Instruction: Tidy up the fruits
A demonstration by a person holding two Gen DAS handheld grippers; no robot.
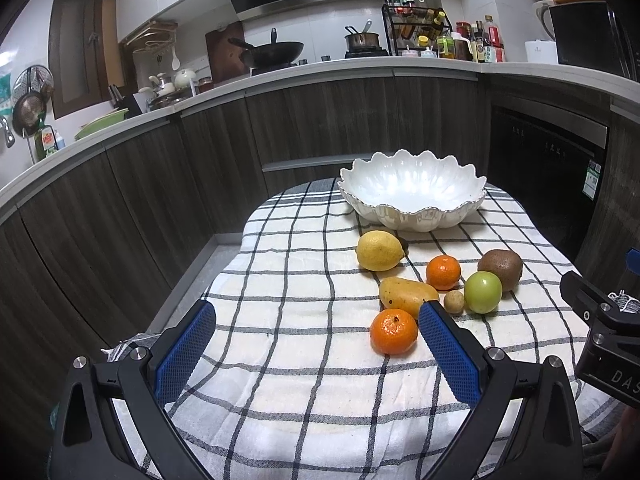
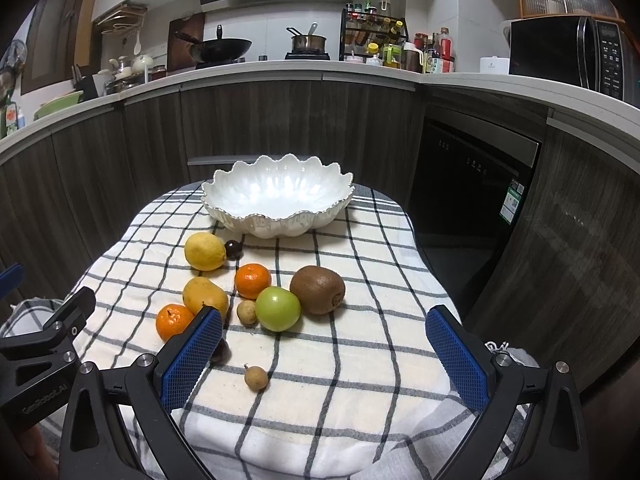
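So the biggest thing here is the checked cloth (image 2: 320, 360), white with dark grid lines, and everything sits on it. At its far end is the white scalloped bowl (image 2: 278, 196), nothing in it as far as I can see.

All the fruit is loose on the cloth, on the near side of the bowl. The lemon (image 2: 205, 251) is closest to the bowl, near-left of it, with a small dark round fruit (image 2: 234, 249) touching its right side. The kiwi (image 2: 318, 289) sits further out from the bowl to the right, and the green apple (image 2: 277, 308) is pressed against its left. The yellow mango (image 2: 205, 297) is further from the bowl than the lemon. 2 mandarins: the far mandarin (image 2: 252, 280) is between mango and kiwi, the near mandarin (image 2: 174, 321) is just left of the mango. A small tan fruit (image 2: 247, 312) is tucked between mango and apple, and a second tan fruit (image 2: 256, 377) lies alone, furthest from the bowl.

The left gripper (image 1: 318, 322) has its blue pads wide apart, holding nothing, the right pad just beside the near mandarin. The right gripper (image 2: 324, 326) is also spread wide and holding nothing, well short of the bowl.
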